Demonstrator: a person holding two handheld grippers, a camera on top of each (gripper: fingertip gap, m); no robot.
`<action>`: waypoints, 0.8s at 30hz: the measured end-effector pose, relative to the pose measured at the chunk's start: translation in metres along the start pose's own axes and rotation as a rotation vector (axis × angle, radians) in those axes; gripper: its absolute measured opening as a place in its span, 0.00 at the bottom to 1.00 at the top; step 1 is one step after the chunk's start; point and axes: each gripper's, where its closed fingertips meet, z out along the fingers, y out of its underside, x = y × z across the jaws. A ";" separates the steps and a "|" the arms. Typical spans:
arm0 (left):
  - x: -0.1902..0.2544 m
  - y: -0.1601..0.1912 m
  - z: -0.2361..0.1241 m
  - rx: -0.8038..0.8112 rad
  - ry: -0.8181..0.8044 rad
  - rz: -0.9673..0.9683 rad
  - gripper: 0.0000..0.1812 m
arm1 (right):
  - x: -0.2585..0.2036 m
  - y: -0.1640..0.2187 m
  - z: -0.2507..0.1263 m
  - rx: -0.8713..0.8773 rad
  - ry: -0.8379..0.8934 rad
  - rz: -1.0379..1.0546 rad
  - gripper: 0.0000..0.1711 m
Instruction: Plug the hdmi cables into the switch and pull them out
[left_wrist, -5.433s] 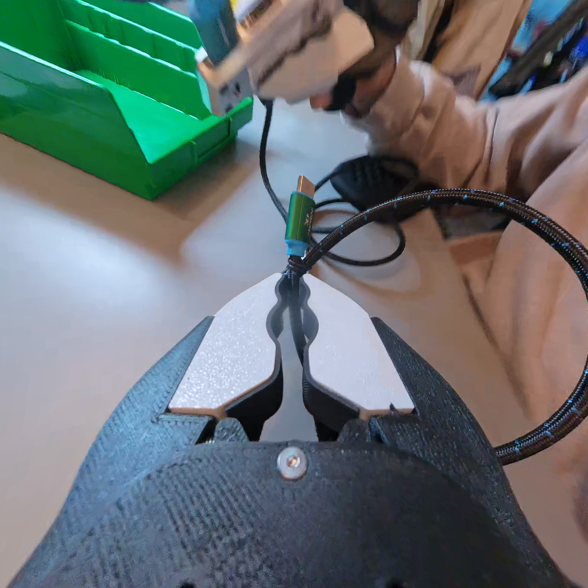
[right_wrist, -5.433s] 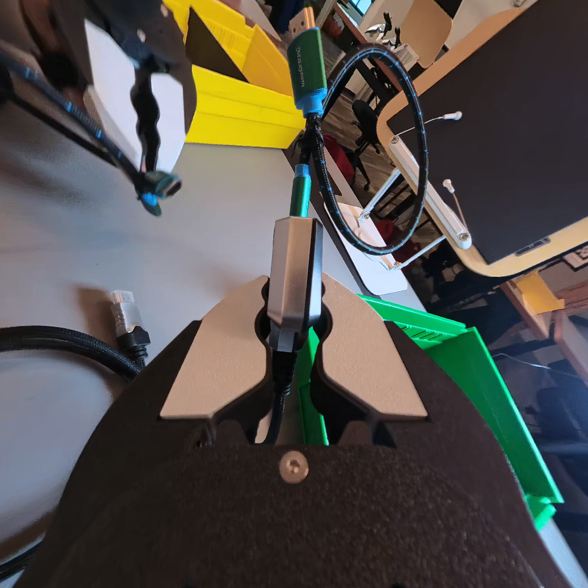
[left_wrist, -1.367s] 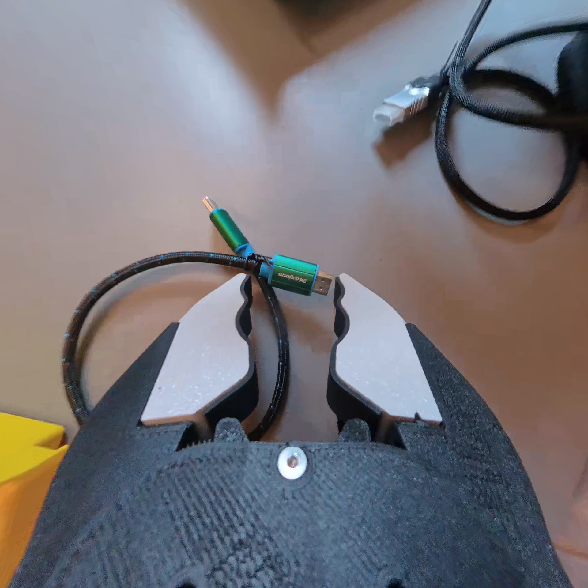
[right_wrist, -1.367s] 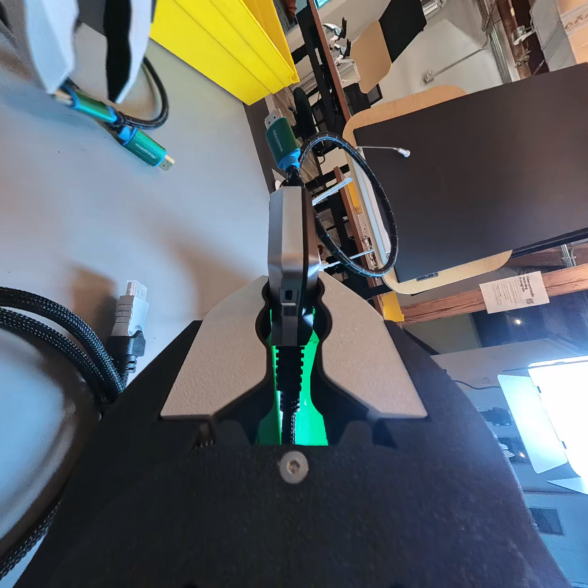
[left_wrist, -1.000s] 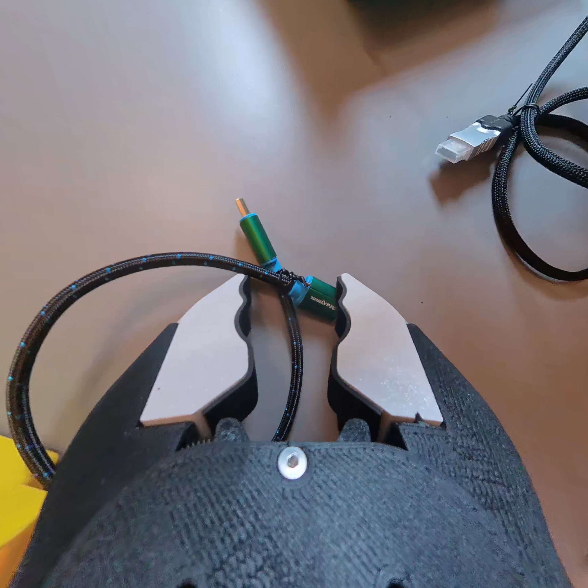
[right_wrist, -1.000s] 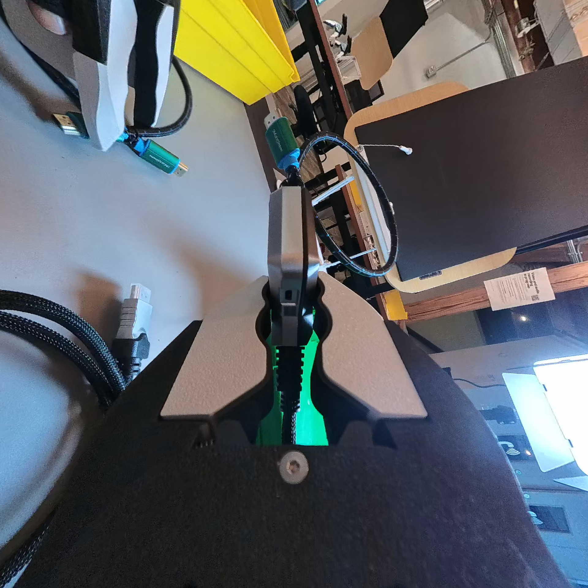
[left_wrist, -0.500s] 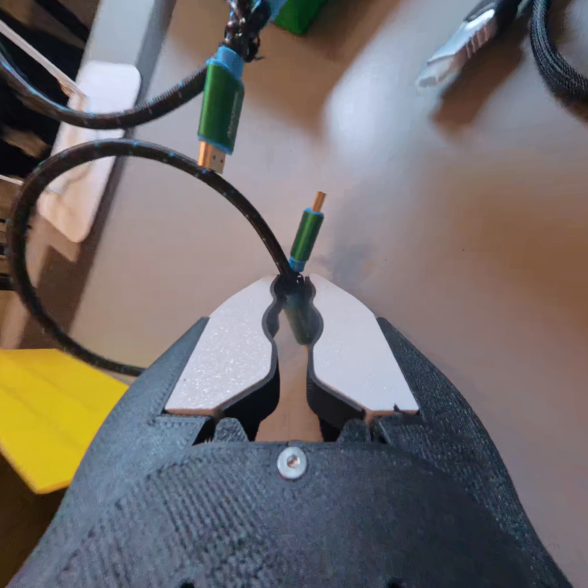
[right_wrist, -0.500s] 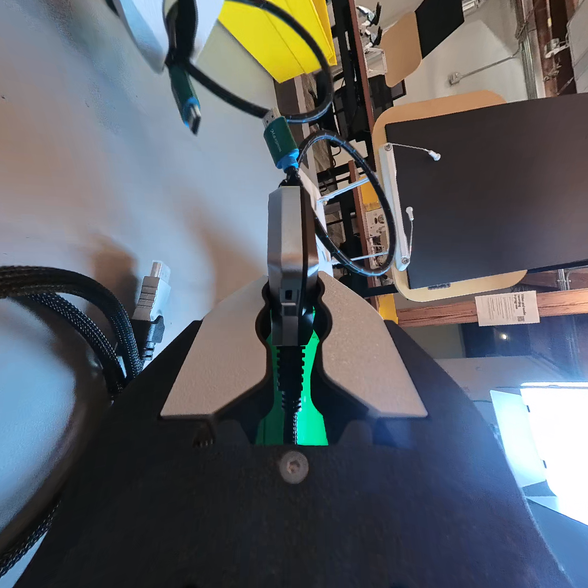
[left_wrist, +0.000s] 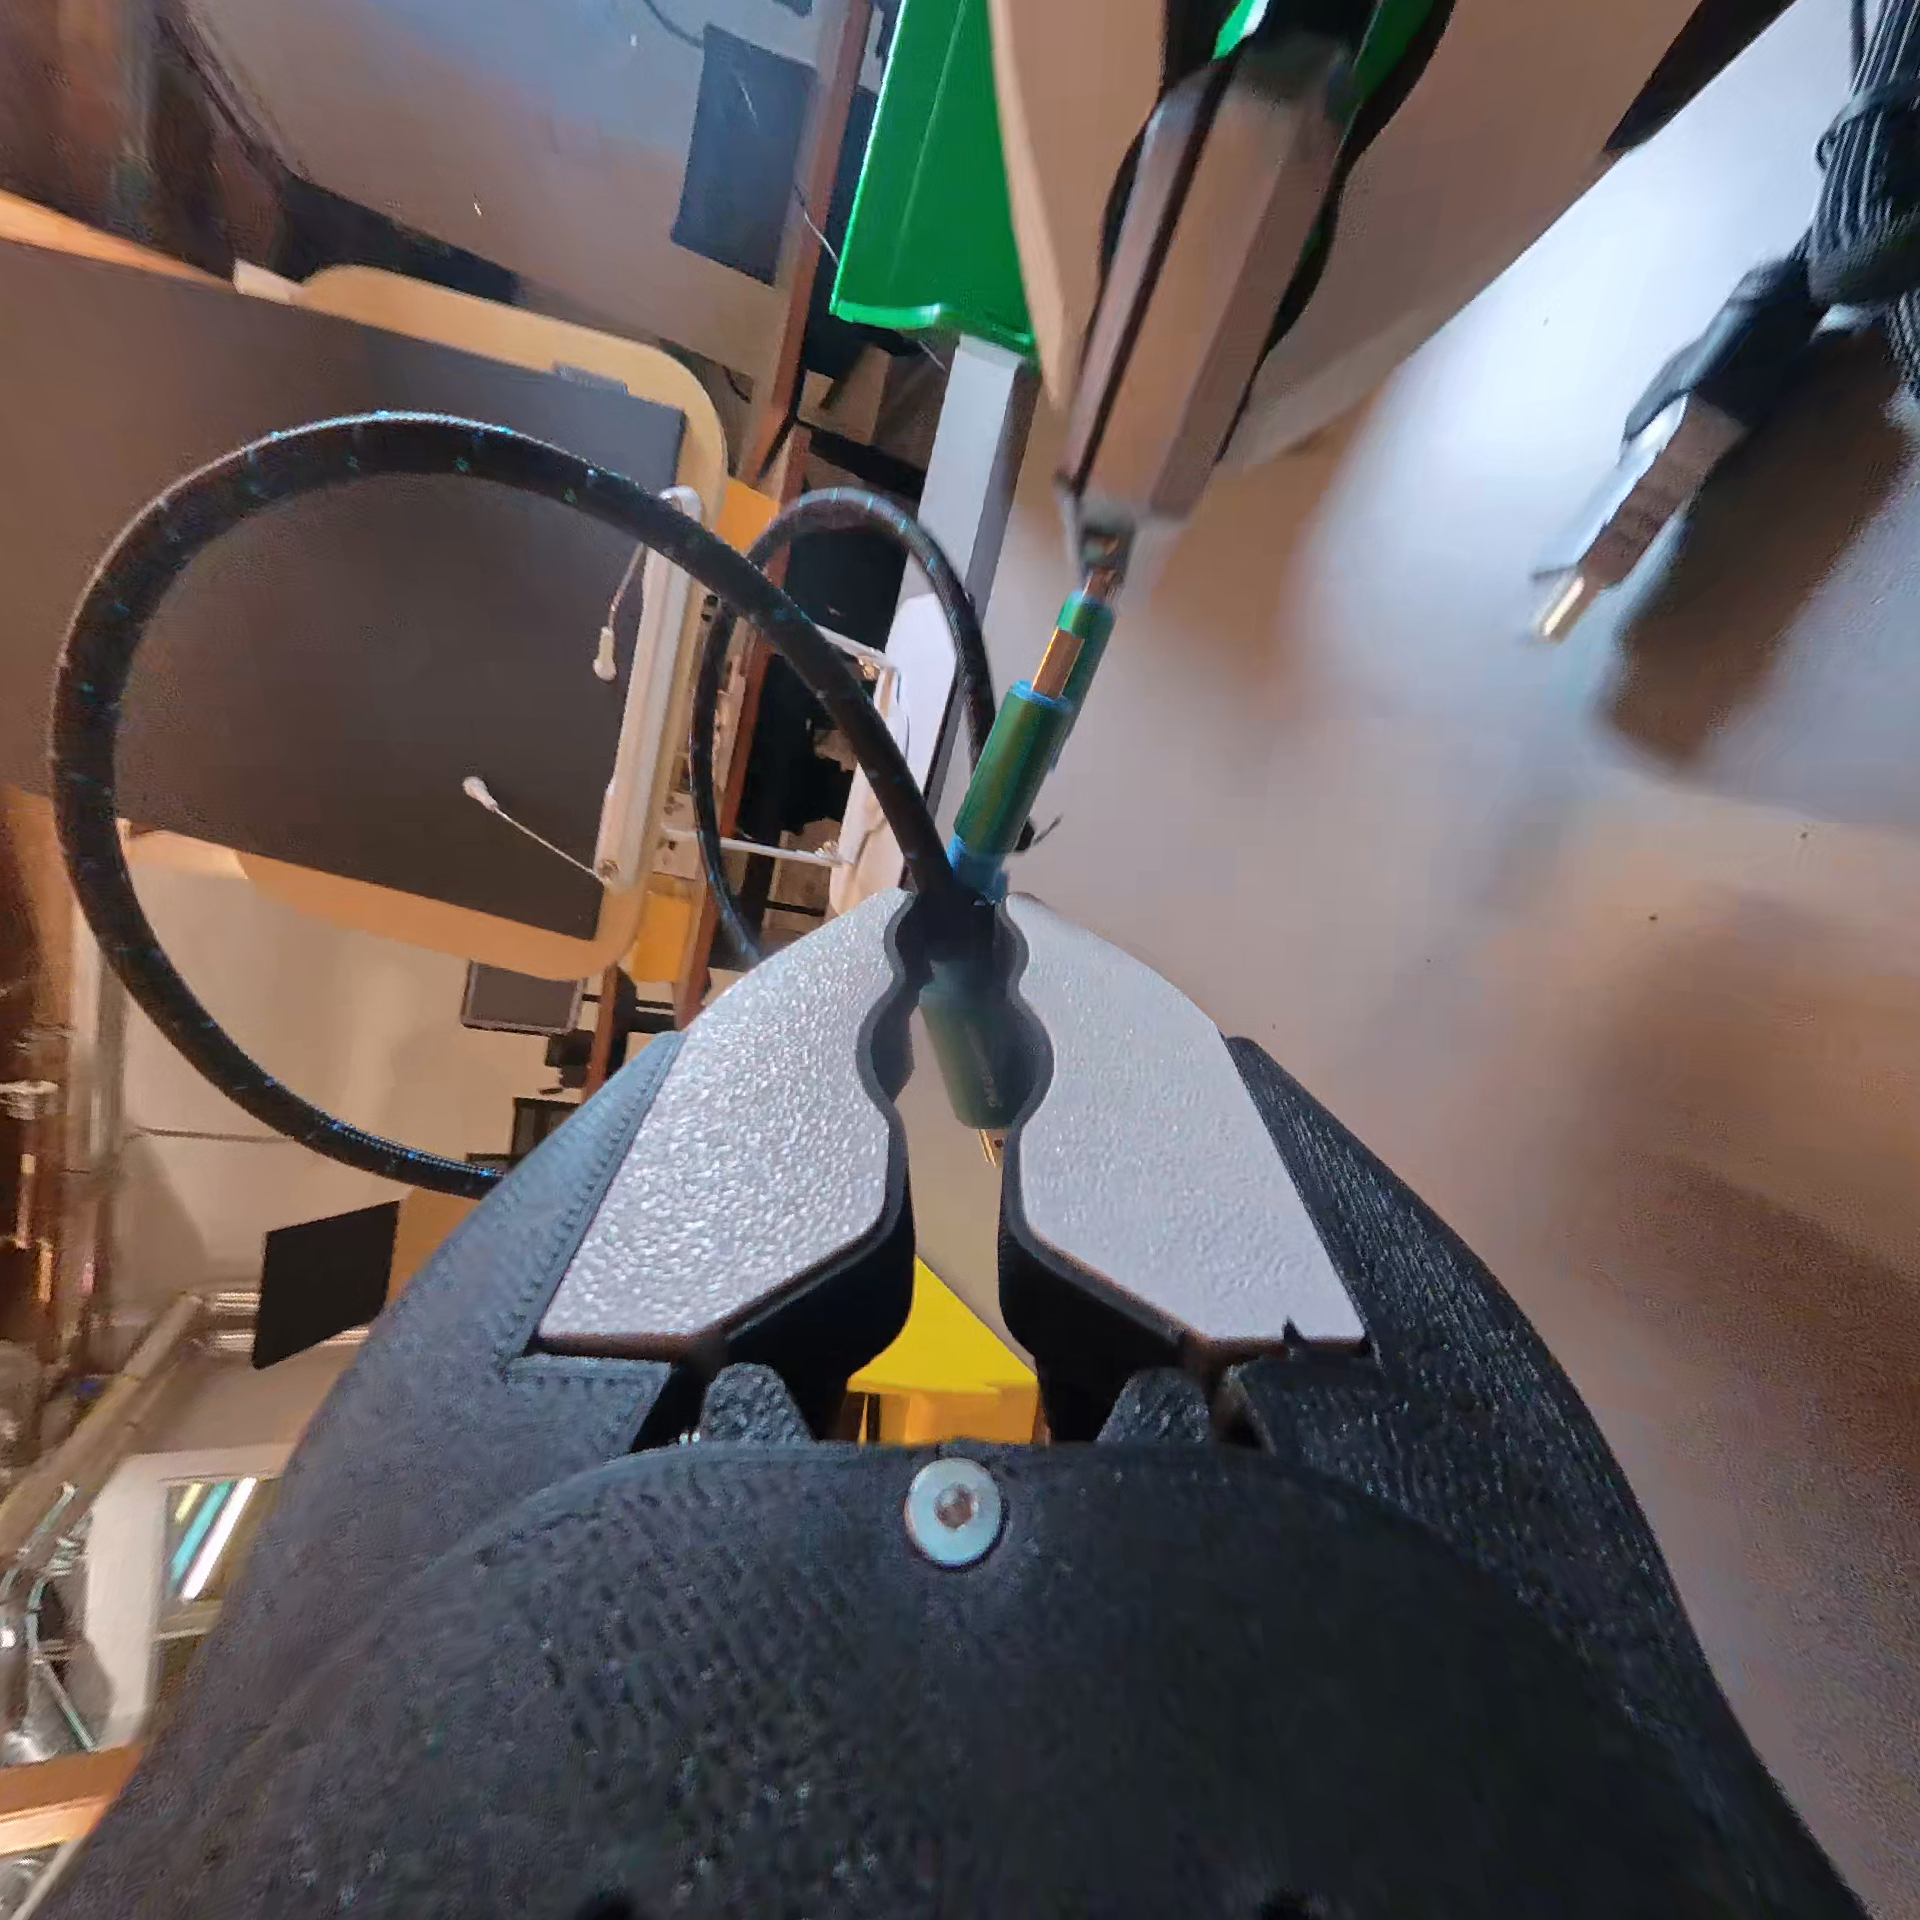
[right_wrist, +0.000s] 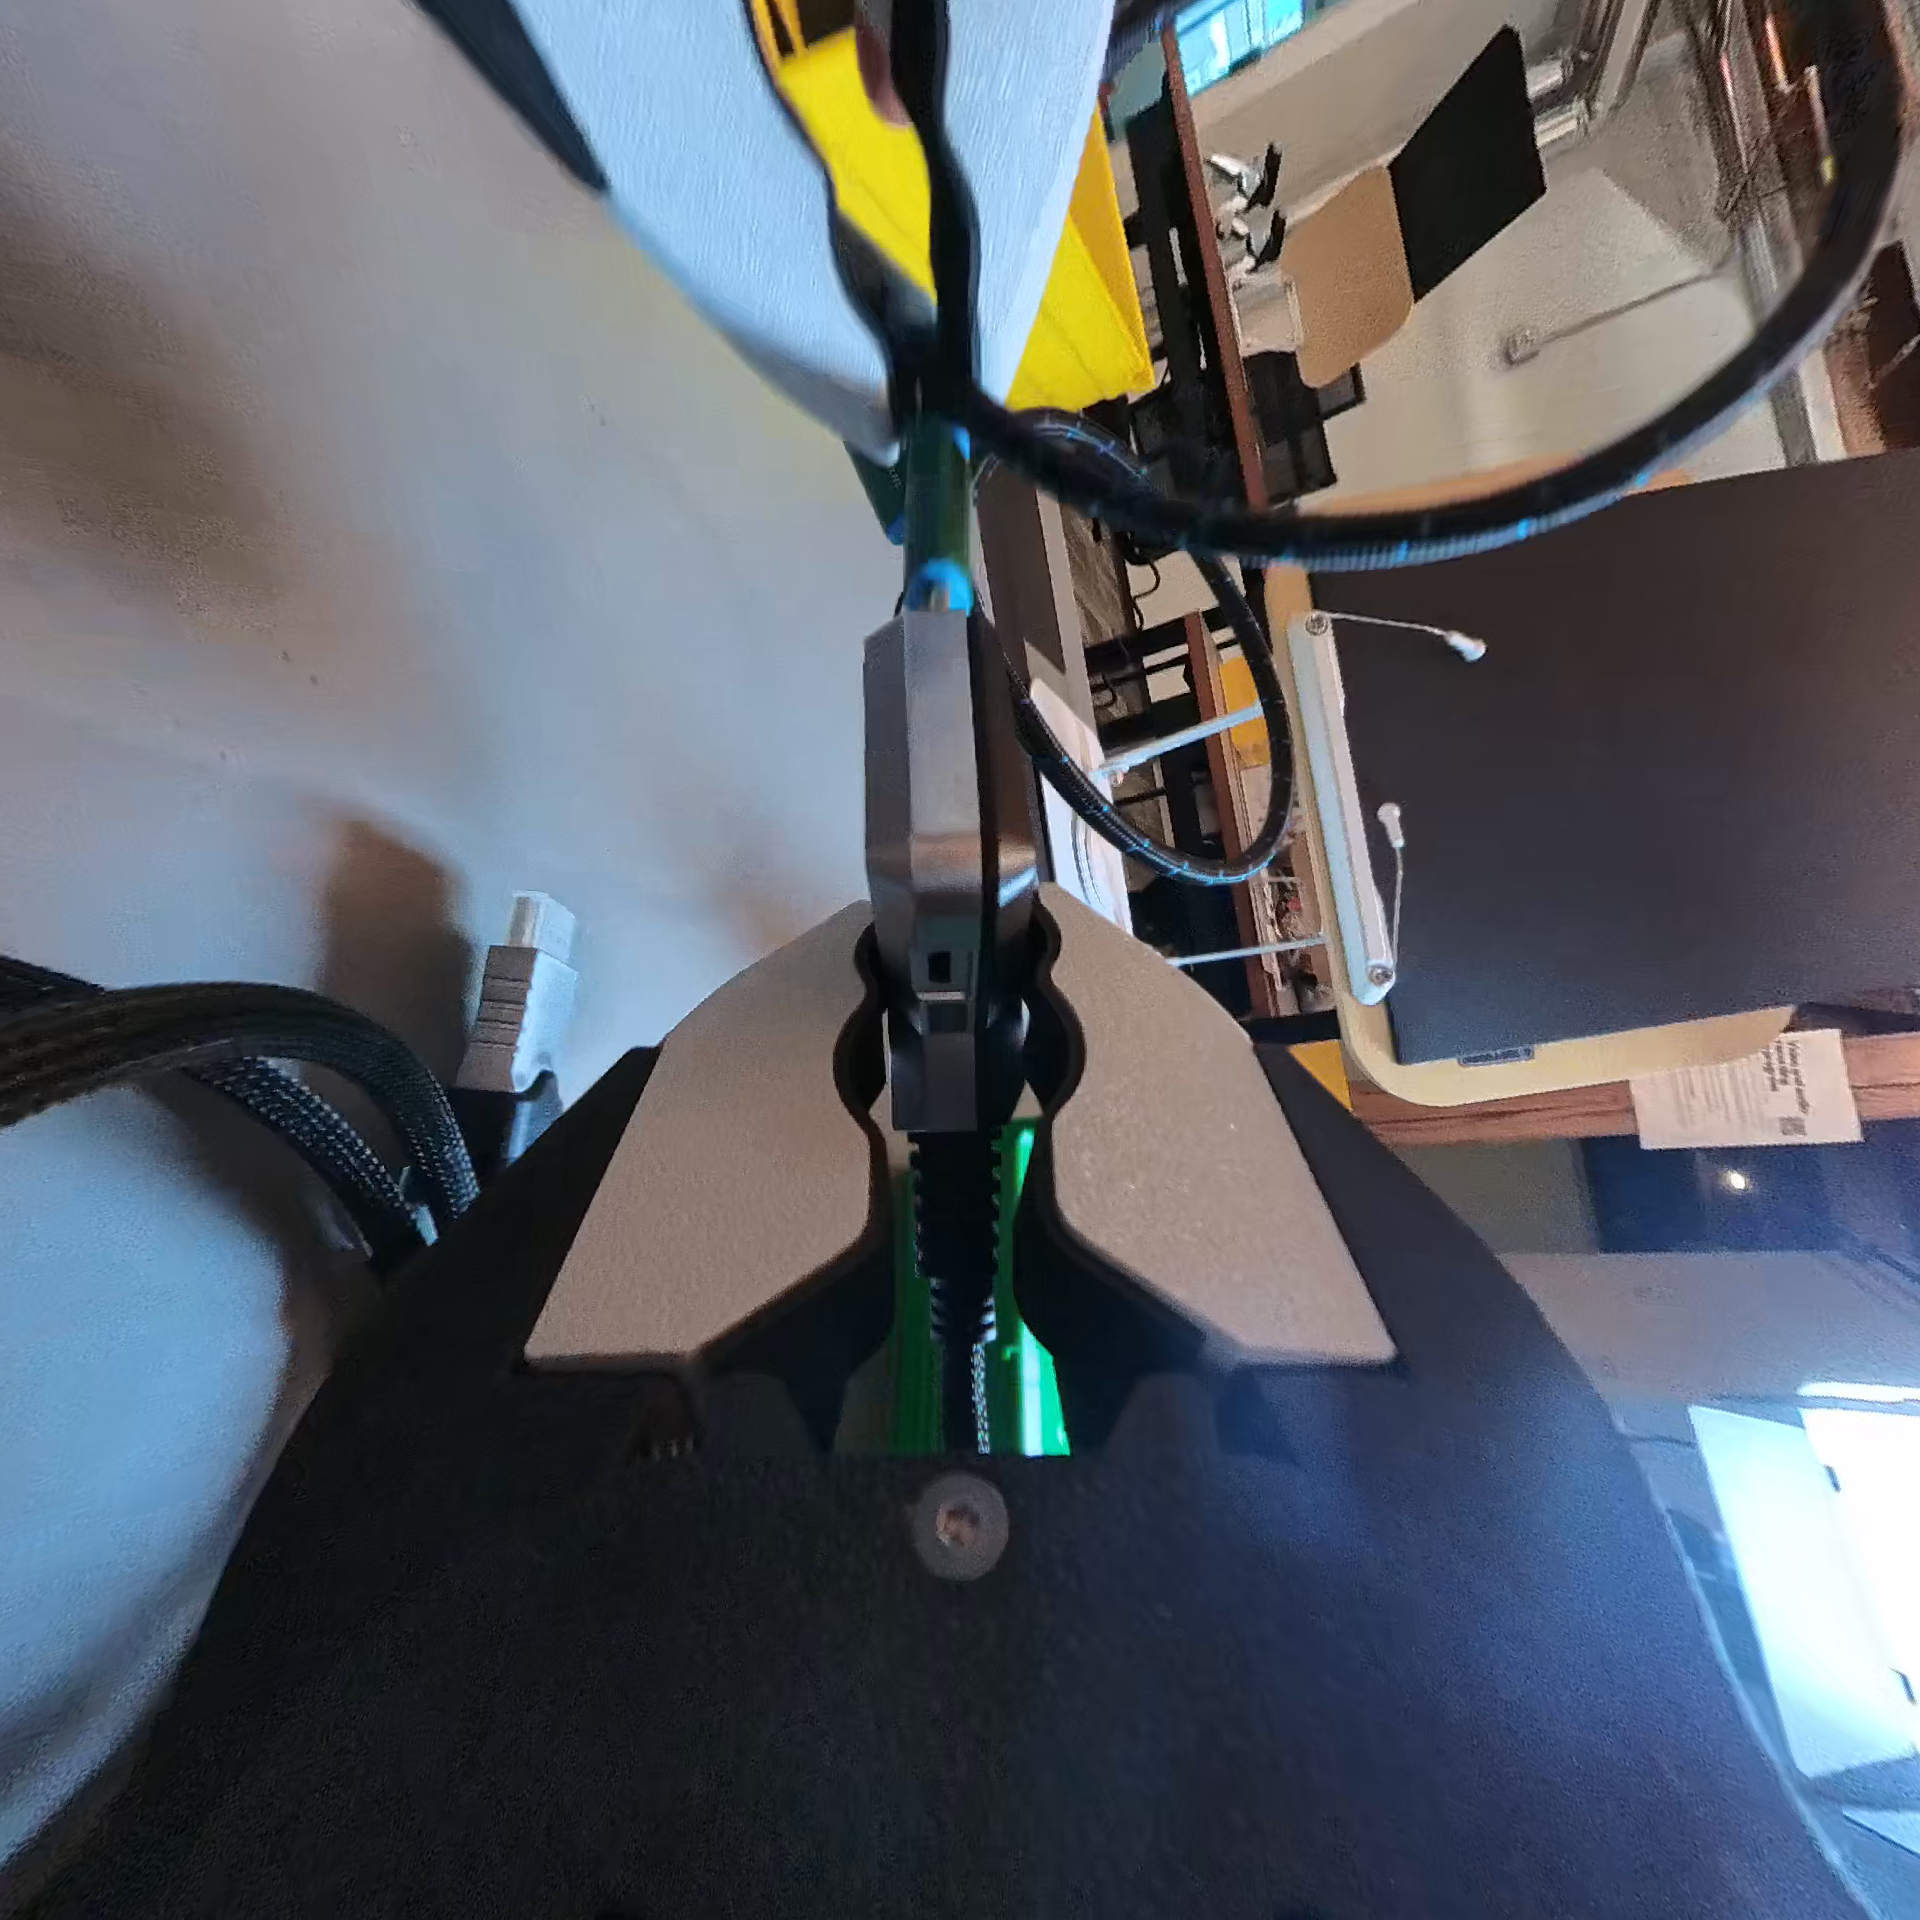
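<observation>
My left gripper (left_wrist: 956, 935) is shut on one green plug (left_wrist: 971, 1049) of a short black braided hdmi cable (left_wrist: 312, 457). The cable's other green plug (left_wrist: 1013, 769) sticks forward, and its gold tip is right at the far end of the grey switch (left_wrist: 1174, 343). A second green plug (left_wrist: 1086, 623) sits at that end; I cannot tell whether the tip is inserted. My right gripper (right_wrist: 951, 966) is shut on the switch (right_wrist: 925, 748), holding it above the table. The left gripper's white fingers (right_wrist: 748, 208) fill the top of the right wrist view, a green plug (right_wrist: 935, 499) between them and the switch.
A thick black braided cable (right_wrist: 260, 1039) with a silver plug (right_wrist: 520, 977) lies on the table; it also shows blurred in the left wrist view (left_wrist: 1621, 520). A green bin (left_wrist: 935, 208) and a yellow bin (right_wrist: 1070, 270) stand near the table edge. A black-topped table (right_wrist: 1610, 779) lies beyond. The gap from one gripper's tips to the other's is roughly 9 cm.
My left gripper closed on the green plug lying on the table, lifted it and swung towards the switch. The forward plug's tip now meets the switch's end. The right gripper has kept its hold.
</observation>
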 end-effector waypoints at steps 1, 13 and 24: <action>0.001 -0.004 0.000 0.005 -0.009 0.013 0.07 | 0.000 -0.003 0.000 0.009 0.002 0.005 0.13; -0.013 -0.028 -0.018 0.042 -0.111 -0.003 0.06 | 0.012 -0.005 -0.007 0.097 0.103 0.027 0.13; -0.015 -0.040 -0.031 0.169 -0.105 -0.001 0.07 | 0.012 -0.008 -0.010 0.170 0.095 0.076 0.13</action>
